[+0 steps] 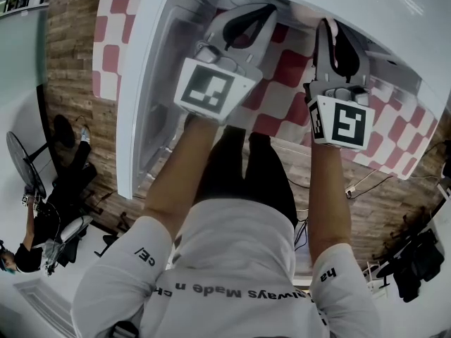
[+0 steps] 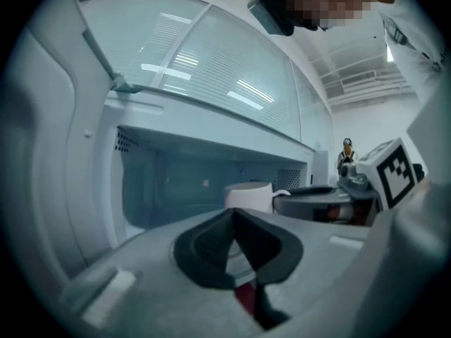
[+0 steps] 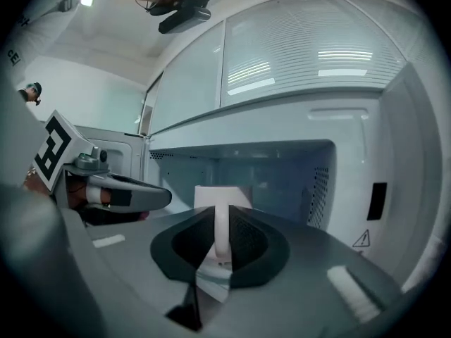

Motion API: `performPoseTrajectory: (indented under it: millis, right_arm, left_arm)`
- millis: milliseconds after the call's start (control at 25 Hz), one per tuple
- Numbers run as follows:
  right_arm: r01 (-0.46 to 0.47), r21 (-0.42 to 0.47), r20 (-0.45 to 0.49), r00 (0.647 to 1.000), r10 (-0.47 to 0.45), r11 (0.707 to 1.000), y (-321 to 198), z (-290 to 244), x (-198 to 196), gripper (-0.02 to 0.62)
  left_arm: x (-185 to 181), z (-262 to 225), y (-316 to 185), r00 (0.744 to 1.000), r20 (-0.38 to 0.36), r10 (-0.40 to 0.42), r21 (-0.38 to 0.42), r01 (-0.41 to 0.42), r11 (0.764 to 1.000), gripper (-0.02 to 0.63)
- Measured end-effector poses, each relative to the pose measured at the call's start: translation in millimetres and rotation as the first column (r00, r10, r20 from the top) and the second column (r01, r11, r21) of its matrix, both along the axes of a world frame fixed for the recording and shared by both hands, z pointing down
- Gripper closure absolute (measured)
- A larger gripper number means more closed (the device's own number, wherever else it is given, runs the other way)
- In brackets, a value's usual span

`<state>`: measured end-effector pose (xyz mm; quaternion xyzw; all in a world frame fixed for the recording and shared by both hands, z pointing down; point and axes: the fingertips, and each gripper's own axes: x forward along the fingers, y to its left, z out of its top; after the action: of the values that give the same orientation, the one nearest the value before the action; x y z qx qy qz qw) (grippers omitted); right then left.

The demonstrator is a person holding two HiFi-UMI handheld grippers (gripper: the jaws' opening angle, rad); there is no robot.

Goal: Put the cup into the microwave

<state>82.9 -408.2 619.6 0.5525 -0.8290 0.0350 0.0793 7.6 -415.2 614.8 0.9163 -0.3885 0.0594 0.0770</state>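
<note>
The white cup (image 3: 222,196) hangs in front of the open microwave cavity (image 3: 275,174), its handle clamped between the jaws of my right gripper (image 3: 222,210), which is shut on it. From the left gripper view the cup (image 2: 248,194) shows just beyond my left gripper (image 2: 234,211), whose jaws are shut together with nothing between them. Both grippers sit side by side at the microwave's mouth: in the head view the left gripper (image 1: 246,20) is on the left, the right gripper (image 1: 337,37) on the right. The cup itself is hidden in the head view.
The microwave door (image 2: 42,153) stands swung open on the left. Its control panel (image 3: 377,203) is to the right of the cavity. The microwave rests on a red-and-white checked cloth (image 1: 289,69). A seated person (image 1: 42,231) and a fan (image 1: 21,160) are far left.
</note>
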Motion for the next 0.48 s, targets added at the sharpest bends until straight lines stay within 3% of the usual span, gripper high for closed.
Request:
performPoseTrajectory:
  millis: [480]
  right_arm:
    - [-0.041,0.006,-0.009,0.999,0.041,0.999,-34,16,4,0.554]
  left_arm:
    - [2,14,-32,1.000,0.020,-0.023,0.024,0.023,0.999,0.603]
